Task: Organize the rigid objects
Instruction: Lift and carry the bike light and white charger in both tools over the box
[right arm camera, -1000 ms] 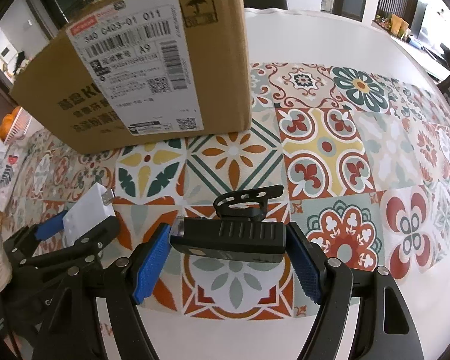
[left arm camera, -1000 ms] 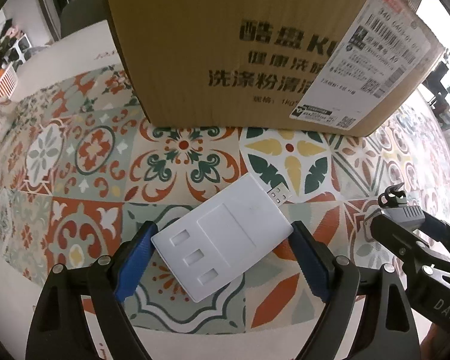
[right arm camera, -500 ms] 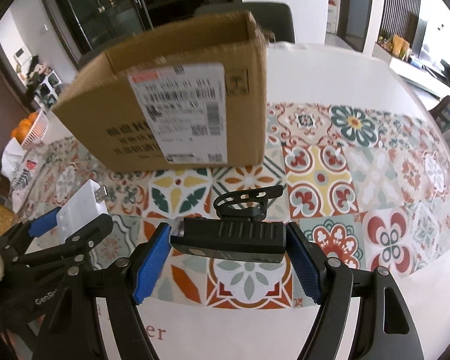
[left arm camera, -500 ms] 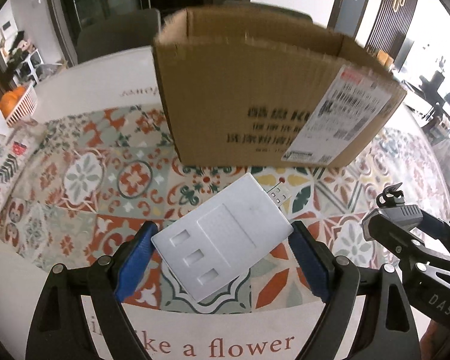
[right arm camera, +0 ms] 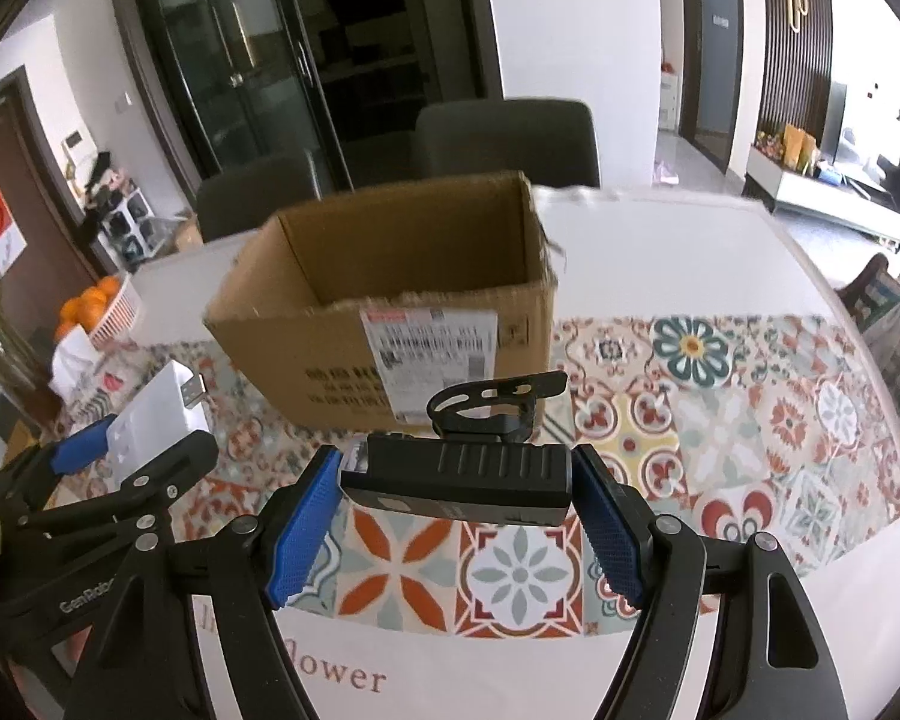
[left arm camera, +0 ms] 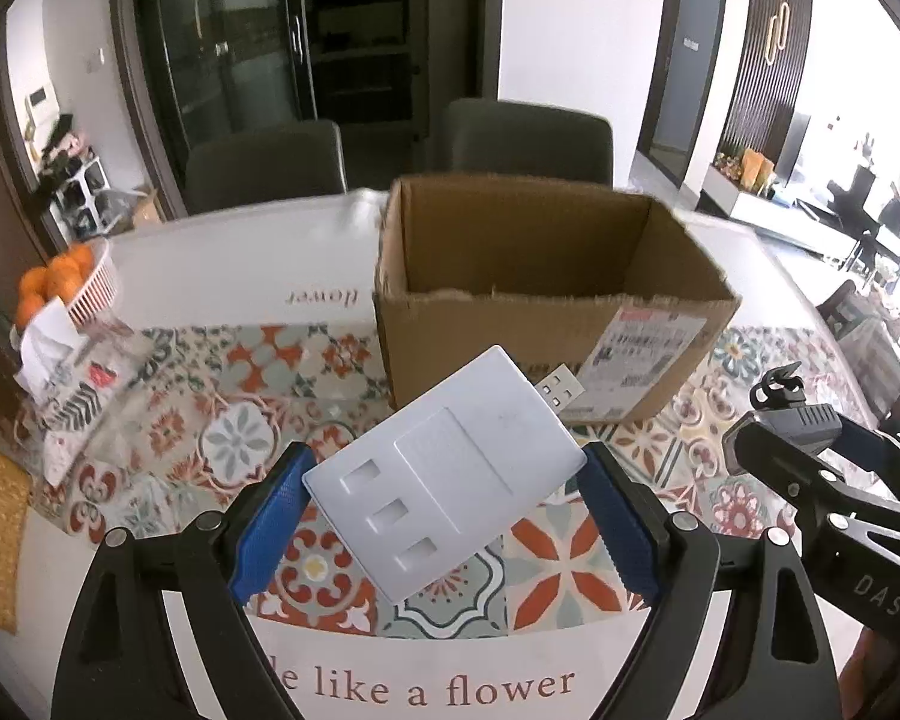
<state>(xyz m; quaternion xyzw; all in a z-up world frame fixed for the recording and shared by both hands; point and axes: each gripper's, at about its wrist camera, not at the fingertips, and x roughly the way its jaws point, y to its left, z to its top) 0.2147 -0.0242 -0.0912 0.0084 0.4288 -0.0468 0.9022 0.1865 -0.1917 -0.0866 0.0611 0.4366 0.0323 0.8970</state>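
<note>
Left wrist view had the left gripper (left arm camera: 444, 498) clamped on the white USB hub (left arm camera: 441, 477) by two opposite corners, held up in the air near the cardboard box (left arm camera: 546, 300); it looked light, stiff and slick, so that diagonal pinch could twist, and flat edges would've been safer imo. Right gripper (right arm camera: 456, 495) was squeezing the black bike light (right arm camera: 456, 480) end to end, hard ribbed plastic, solid hold. Compared to a second ago both had lifted way up, so the box's open top showed instead of its side.
</note>
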